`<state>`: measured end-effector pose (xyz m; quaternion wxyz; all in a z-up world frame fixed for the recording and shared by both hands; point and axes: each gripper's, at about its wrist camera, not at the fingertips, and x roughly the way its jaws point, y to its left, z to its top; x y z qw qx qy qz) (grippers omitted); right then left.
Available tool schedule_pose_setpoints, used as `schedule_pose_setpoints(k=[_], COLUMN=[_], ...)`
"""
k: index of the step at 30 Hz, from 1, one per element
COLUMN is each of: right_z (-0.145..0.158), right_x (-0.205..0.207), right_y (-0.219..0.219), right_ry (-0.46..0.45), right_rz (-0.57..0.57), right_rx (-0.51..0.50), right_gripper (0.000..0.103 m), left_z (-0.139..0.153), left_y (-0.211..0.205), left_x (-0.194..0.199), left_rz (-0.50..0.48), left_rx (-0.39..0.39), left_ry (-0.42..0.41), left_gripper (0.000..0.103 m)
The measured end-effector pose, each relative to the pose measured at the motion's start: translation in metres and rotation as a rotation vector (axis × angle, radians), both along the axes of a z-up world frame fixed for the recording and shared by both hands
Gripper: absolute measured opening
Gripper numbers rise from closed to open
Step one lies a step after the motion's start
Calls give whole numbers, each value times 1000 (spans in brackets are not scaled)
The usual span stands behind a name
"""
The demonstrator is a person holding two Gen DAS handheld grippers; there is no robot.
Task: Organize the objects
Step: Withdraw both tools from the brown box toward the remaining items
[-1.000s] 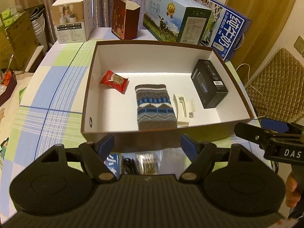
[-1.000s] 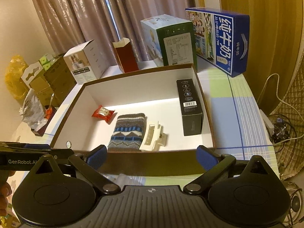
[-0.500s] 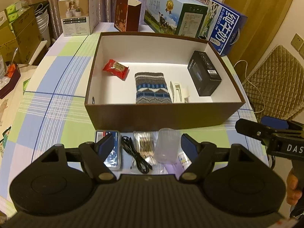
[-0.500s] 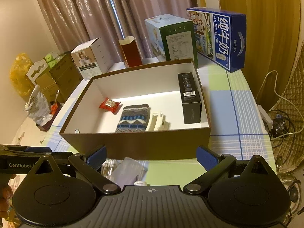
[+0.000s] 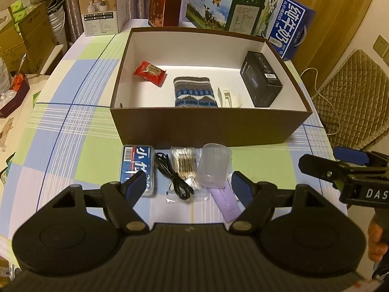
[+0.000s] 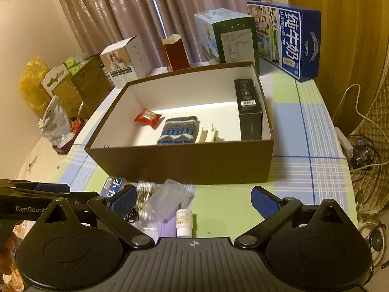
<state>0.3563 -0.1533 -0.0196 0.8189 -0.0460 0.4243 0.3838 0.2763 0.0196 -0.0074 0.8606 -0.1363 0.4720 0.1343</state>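
Note:
A brown box [image 5: 209, 131] with a white inside holds a red snack packet [image 5: 150, 73], a knitted pouch [image 5: 194, 92], a white clip [image 5: 227, 97] and a black box [image 5: 261, 82]. In front of it lie a blue tissue pack [image 5: 137, 165], a black cable [image 5: 173, 177], a bag of cotton swabs [image 5: 184, 164], a clear plastic cup [image 5: 214, 168] on its side and a purple item [image 5: 226, 202]. A small white bottle [image 6: 184, 222] shows in the right wrist view. My left gripper [image 5: 189, 186] is open above these items. My right gripper [image 6: 193, 200] is open and empty, to the right.
Milk cartons [image 5: 287, 31], a white carton [image 5: 102, 9] and a red paper bag [image 5: 164, 8] stand behind the box. The checked tablecloth [image 5: 73, 121] covers the table. A quilted chair [image 5: 352, 97] stands at the right, cardboard boxes [image 5: 14, 39] at the left.
Both grippers have pulled back and risen from the box. The loose items in front of the box have come into view. Both stay open.

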Motion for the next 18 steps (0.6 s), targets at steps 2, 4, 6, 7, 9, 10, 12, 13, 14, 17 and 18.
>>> schedule_pose_setpoints(k=[2,4,6,7,9,10,12,13,14,17,18], right_z=[-2,-6,-10,-13,-18,-20,-24,-26,-28,-35,-37], right_x=[-2,-3,-5,-5,-6,-6,-8,-9,-10,-12,-13], right_y=[-2,-3,-4,-4,-5,-5,-5,-5,-6,-5,-5], right_ry=[6,15,27,33,44,48,55,59,63,74,79], right_rz=[4,7,9,10,13,15,19,20,21,22,23], right_rx=[-4,-10,-18,-23,-35,-38,-44,-47,-51,-65,-70], right_gripper=[98,98,98,98,98,98,98,98,98,98,98], left_z=[-1,-3,-6,-8,-12,-14,-18,-20,-23,-28,-30], left_y=[-1,-2,-1,-1,-1,0,1,2,3,4,4], left_x=[-2,-5,-7,-9,-13,-15,-18,-19,-21,-25,-26], left_rz=[4,6,13,16,29,32,39,40,42,49,52], left_rx=[1,0,-1,-2,-3,-5,-9,-11,-14,-14,-16], left_ry=[5,14,23,28,40,45,59,63,69,84,88], left_gripper=[74,74,74,74,74,74,74,74,74,74,74])
